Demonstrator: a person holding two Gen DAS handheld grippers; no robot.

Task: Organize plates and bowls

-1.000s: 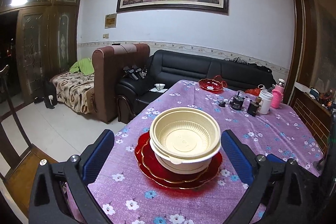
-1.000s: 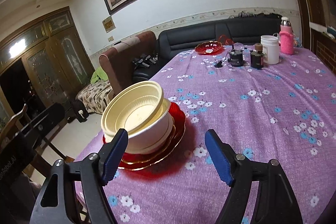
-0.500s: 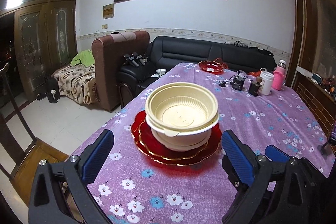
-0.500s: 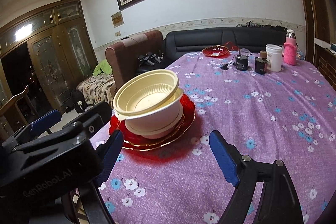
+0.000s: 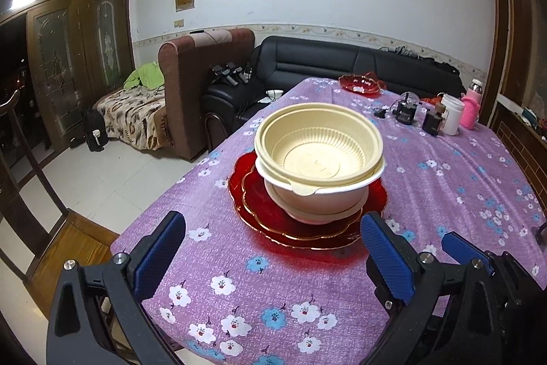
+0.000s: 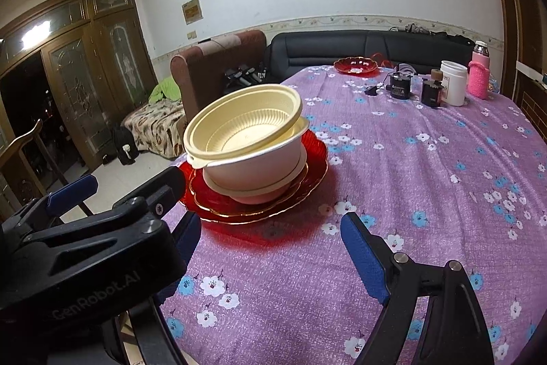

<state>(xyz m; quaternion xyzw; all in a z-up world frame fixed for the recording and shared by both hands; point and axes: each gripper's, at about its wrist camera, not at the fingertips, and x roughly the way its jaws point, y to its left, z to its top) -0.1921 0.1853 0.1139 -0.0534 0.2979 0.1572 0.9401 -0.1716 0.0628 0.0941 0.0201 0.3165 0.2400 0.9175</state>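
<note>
Two cream bowls [image 5: 319, 159] sit nested, the top one tilted and off-centre, on stacked red plates [image 5: 273, 214] near the table's [image 5: 444, 194] left edge, toward its near end. The left gripper [image 5: 273, 253] and right gripper [image 6: 270, 248] hover just short of the stack, both wide open and empty. The top bowl looks poorly seated; a nudge from either gripper could likely tip it off. A push leftward might slide the plates over the edge onto the floor.

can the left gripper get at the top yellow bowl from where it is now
Probably yes: the left gripper is open and empty, only bare tablecloth lies between its fingers and the yellow bowl, which sits uncovered on top.
</note>
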